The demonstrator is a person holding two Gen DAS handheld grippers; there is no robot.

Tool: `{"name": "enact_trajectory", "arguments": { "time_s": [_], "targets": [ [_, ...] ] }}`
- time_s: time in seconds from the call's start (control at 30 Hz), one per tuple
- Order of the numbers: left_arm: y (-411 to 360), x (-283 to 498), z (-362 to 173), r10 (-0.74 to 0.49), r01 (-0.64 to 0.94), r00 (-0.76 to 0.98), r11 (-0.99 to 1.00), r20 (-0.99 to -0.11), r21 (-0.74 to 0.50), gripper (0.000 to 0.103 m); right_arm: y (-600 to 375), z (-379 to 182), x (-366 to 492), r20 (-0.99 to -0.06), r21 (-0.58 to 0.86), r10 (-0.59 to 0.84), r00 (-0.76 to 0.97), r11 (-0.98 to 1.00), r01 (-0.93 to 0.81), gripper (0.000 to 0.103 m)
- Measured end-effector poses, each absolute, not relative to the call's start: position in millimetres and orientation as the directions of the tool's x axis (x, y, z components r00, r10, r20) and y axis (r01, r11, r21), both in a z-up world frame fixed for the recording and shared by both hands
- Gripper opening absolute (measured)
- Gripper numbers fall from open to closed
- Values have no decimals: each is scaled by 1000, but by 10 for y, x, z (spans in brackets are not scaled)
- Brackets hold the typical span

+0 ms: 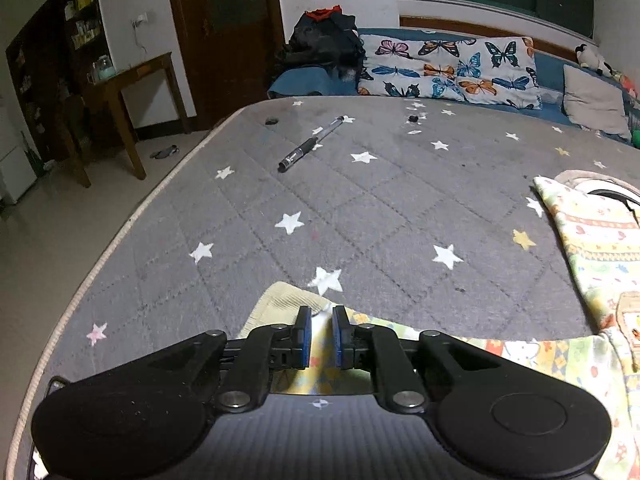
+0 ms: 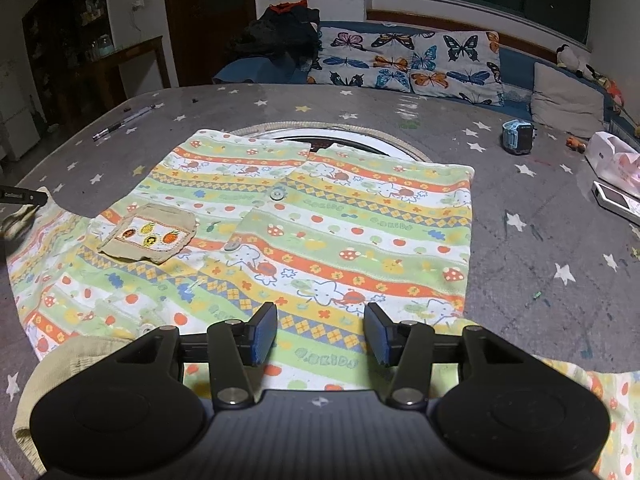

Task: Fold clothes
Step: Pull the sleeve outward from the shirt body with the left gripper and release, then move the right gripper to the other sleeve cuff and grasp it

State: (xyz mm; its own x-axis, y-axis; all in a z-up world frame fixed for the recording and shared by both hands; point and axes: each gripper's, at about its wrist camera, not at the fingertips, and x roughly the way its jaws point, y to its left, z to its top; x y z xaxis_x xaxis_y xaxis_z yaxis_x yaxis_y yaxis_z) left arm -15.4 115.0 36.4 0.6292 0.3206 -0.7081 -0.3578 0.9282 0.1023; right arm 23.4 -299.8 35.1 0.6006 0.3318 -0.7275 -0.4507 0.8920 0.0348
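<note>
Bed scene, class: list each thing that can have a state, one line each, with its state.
Shirt: spread flat, buttoned, one side folded in.
Left tongs: narrowly open over the sleeve cuff.
Right tongs: open above the hem.
Pen: capped, lying flat.

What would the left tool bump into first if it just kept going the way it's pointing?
Most likely the beige cuff of the patterned shirt lying just ahead of the left tool, then the grey starred mattress beneath; depth is hard to judge here.

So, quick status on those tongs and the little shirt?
Left tongs narrowly open over sleeve cuff, nothing pinched. Right tongs open above patterned shirt, spread flat on bed. Pen lies clear.
</note>
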Motion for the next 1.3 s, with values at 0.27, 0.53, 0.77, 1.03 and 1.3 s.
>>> {"name": "enact_trajectory", "arguments": {
  "time_s": [0.27,0.53,0.77,1.03,1.3],
  "targets": [
    [859,-291,495,294,-328,658,941,-693,89,45,-3010,435,-9,-720,24,356,596,870,-492,57],
    [283,-498,625,169,-193,697,980,-696,45,54,-2971,453,-378,-709,-11,368,602,847,-531,58],
    [-439,-684,639,6,-16,721,1000,-693,-8,54,-2961,380,-706,-702,-58,362,614,830,-555,61],
    [-952,-714,500,-81,127,718,992,-691,16,54,-3082,396,-929,-675,-56,366,640,840,-539,61],
    [-1018,-719,444,-76,150,712,988,-698,46,54,-3498,531,-955,-630,9,332,702,907,-421,61]
  ]
}}
